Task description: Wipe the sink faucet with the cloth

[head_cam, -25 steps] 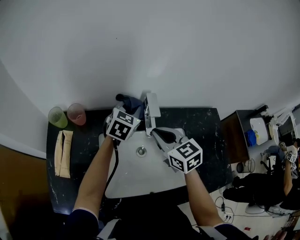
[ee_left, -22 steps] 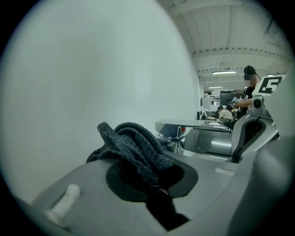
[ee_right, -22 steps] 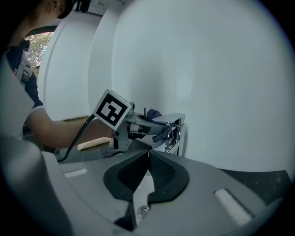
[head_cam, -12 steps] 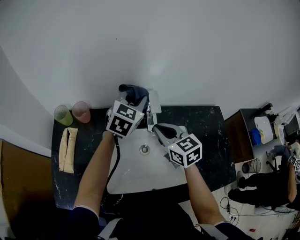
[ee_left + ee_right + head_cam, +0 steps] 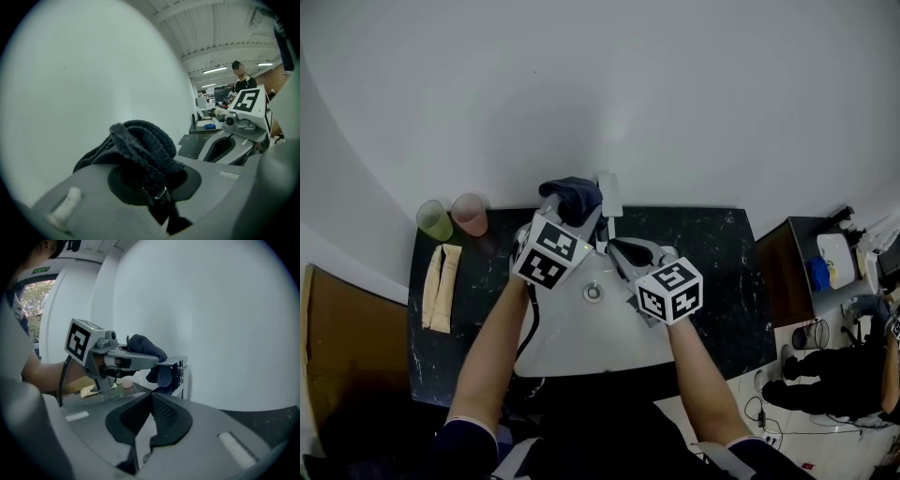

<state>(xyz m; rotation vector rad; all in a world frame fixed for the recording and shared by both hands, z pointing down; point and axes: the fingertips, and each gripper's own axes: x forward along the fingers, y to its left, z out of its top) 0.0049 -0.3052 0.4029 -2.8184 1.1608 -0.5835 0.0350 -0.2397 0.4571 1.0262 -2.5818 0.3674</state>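
A dark blue knitted cloth (image 5: pixel 571 196) is bunched in my left gripper (image 5: pixel 573 215), which is shut on it beside the top of the chrome faucet (image 5: pixel 609 194). In the left gripper view the cloth (image 5: pixel 140 145) fills the jaws of that gripper (image 5: pixel 154 185) and hides the faucet. From the right gripper view, the cloth (image 5: pixel 146 349) lies against the faucet (image 5: pixel 183 364) at its flat top. My right gripper (image 5: pixel 618 247) hangs over the white sink (image 5: pixel 572 342), just right of the spout. Its jaws (image 5: pixel 149 404) are shut on nothing.
A green cup (image 5: pixel 434 220) and a pink cup (image 5: pixel 470 215) stand at the back left of the black counter (image 5: pixel 712 253). A folded beige cloth (image 5: pixel 441 287) lies in front of them. The drain (image 5: pixel 593 292) sits mid-basin. A person (image 5: pixel 241 80) stands far off.
My left gripper has risen with the cloth, from beside the faucet's base up to its top. The right gripper has stayed by the spout.
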